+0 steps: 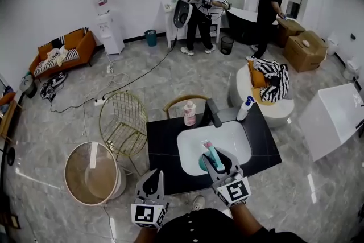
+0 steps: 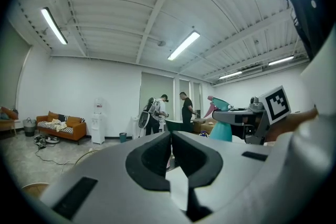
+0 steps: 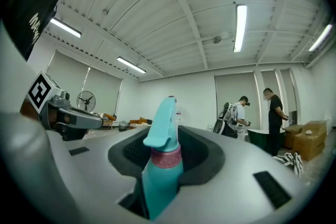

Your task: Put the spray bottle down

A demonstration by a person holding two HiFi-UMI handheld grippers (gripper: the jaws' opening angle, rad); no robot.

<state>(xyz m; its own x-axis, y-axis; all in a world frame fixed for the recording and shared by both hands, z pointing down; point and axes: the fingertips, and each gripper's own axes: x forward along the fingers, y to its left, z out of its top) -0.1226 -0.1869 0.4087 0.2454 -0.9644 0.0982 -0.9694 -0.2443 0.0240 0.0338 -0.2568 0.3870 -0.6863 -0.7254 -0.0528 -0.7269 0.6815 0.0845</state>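
Observation:
A teal spray bottle (image 1: 209, 150) with a pink collar stands upright between the jaws of my right gripper (image 1: 216, 159), over the front rim of the white basin (image 1: 227, 139). In the right gripper view the bottle (image 3: 163, 165) fills the gap and the pads press on its neck. My left gripper (image 1: 151, 186) hangs at the front edge of the black counter (image 1: 162, 148), left of the basin; its pads (image 2: 157, 152) meet with nothing between them. From the left gripper view the teal bottle (image 2: 221, 120) shows off to the right.
On the counter behind the basin stand a pink bottle (image 1: 189, 114), a dark faucet (image 1: 211, 114) and a white spray bottle (image 1: 245, 108). A gold wire chair (image 1: 124, 122) and a round basket (image 1: 91, 173) stand to the left. Two people work at the far wall.

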